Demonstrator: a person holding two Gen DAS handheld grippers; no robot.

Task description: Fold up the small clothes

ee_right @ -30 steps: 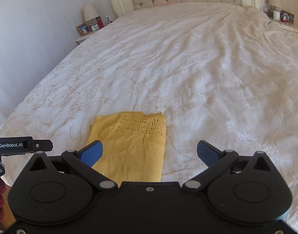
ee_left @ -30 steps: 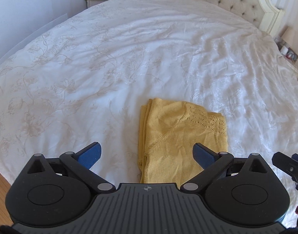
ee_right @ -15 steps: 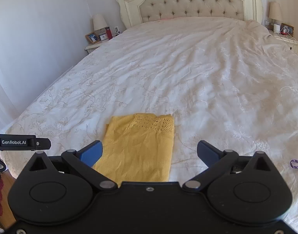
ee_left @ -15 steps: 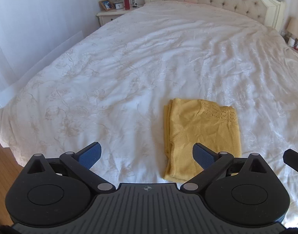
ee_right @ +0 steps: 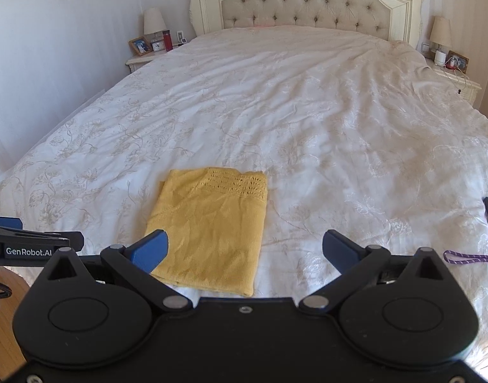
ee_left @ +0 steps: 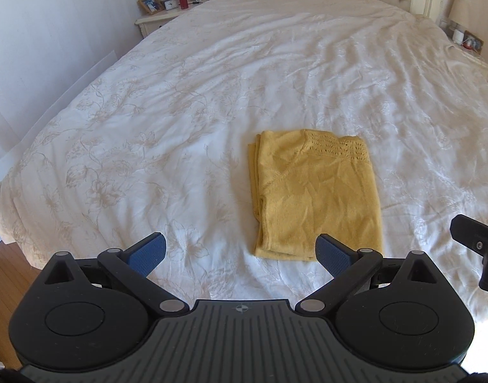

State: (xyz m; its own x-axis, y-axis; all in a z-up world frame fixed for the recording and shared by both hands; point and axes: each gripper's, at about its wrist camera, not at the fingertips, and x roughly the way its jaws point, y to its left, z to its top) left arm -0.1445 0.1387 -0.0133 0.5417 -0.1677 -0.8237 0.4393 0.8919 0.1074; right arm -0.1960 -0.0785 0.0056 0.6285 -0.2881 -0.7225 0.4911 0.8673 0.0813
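Note:
A yellow knit garment (ee_left: 317,194) lies folded into a neat rectangle on the white bedspread (ee_left: 180,102), near the bed's foot edge. It also shows in the right wrist view (ee_right: 212,226). My left gripper (ee_left: 240,252) is open and empty, held back from the garment, which sits ahead and to its right. My right gripper (ee_right: 244,249) is open and empty, with the garment ahead and to its left. Neither gripper touches the cloth.
The tufted headboard (ee_right: 304,3) is at the far end. Nightstands with lamps, photo frames and a red bottle (ee_right: 167,40) flank the bed. A dark object and a purple cord (ee_right: 467,258) lie at the bed's right edge. Wooden floor (ee_left: 4,274) shows at lower left.
Both grippers have pulled back and risen away from the folded garment, so more of the bed and headboard shows. The garment has stayed in place.

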